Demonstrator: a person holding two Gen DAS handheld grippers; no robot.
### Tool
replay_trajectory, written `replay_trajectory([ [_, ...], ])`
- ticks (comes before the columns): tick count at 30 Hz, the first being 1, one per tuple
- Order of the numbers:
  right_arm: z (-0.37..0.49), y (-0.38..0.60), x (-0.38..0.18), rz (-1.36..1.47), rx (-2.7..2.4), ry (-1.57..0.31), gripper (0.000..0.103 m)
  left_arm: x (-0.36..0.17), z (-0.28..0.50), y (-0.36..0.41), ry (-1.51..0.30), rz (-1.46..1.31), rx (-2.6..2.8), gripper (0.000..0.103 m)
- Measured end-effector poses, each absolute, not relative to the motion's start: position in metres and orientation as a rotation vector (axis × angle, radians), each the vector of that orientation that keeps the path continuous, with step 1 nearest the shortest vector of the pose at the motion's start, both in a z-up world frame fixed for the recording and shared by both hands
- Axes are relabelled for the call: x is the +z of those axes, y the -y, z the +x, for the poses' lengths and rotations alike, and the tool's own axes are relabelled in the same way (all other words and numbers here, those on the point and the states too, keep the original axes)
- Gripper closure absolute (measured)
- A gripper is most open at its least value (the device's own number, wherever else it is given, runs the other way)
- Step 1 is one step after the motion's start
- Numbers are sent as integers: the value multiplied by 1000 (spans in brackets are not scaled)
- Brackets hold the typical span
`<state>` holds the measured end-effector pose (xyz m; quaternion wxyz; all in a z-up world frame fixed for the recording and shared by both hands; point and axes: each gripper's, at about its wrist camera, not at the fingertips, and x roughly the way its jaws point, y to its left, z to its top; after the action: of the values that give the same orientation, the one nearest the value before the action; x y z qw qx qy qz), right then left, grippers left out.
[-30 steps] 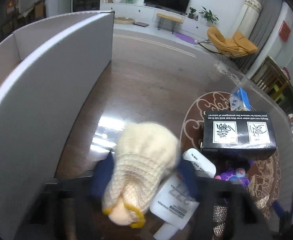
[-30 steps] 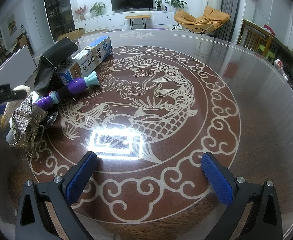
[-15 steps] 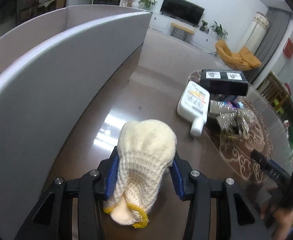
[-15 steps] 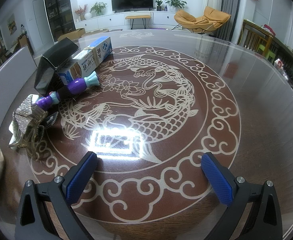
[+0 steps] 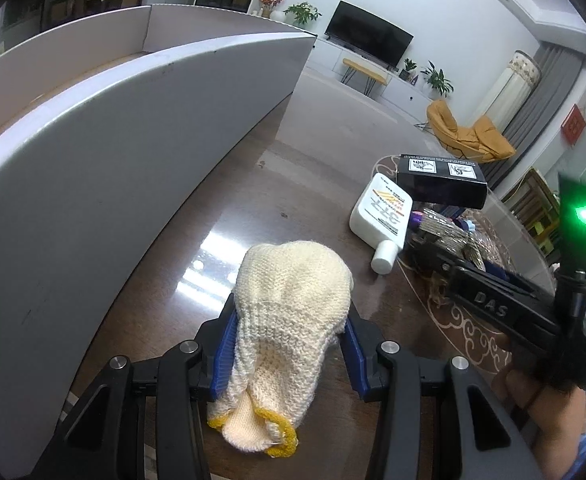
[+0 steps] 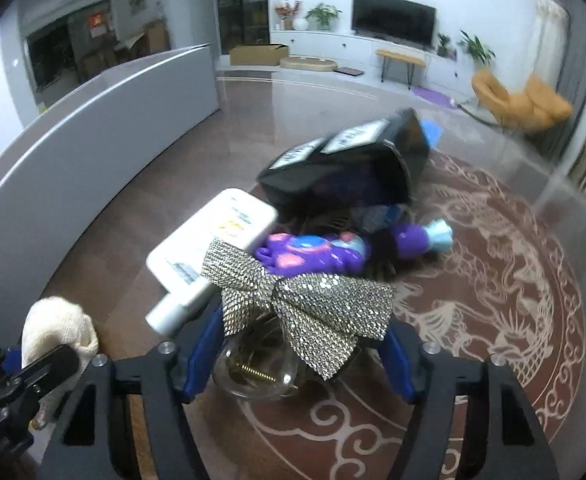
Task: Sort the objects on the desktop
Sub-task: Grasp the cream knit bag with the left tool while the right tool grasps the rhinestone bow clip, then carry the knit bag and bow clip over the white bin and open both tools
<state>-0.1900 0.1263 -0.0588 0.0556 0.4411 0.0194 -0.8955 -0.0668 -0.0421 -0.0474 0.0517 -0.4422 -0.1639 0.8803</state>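
Note:
My left gripper (image 5: 287, 350) is shut on a cream knitted glove (image 5: 289, 320) with a yellow cuff, held above the brown table beside the grey box wall (image 5: 105, 168). The glove also shows in the right wrist view (image 6: 55, 330). My right gripper (image 6: 299, 354) is open, its blue pads on either side of a silver sequin bow (image 6: 305, 304) that sits on a clear round item (image 6: 255, 376). Behind the bow lie a white bottle (image 6: 209, 240), a purple toy (image 6: 317, 254) and a black box (image 6: 349, 168).
The large grey box runs along the table's left side. The white bottle (image 5: 383, 216) and black box (image 5: 441, 180) lie to the right of my left gripper. The right gripper's body (image 5: 505, 312) crosses the lower right of the left wrist view.
My right gripper has moved left across the table to the pile and now straddles the sequin bow. My left gripper, still holding the glove, has drawn back from the pile beside the grey box.

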Motion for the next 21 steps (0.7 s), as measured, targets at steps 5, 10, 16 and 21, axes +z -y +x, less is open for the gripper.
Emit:
replay_trajectory([
  [5, -153, -160, -43, 1273, -2738, -8, 34, -39, -56, 41, 528, -1254, 2636, 57],
  [10, -118, -200, -31, 1297, -2725, -30, 34, -21, -33, 37, 599, -1163, 2550, 57],
  [16, -118, -162, 16, 1189, -2649, -11, 34, 35, -9, 84, 748, -1037, 2550, 57],
  [21, -140, -63, 63, 1014, -2466, 17, 34, 84, -26, 185, 688, -1028, 2819, 57],
])
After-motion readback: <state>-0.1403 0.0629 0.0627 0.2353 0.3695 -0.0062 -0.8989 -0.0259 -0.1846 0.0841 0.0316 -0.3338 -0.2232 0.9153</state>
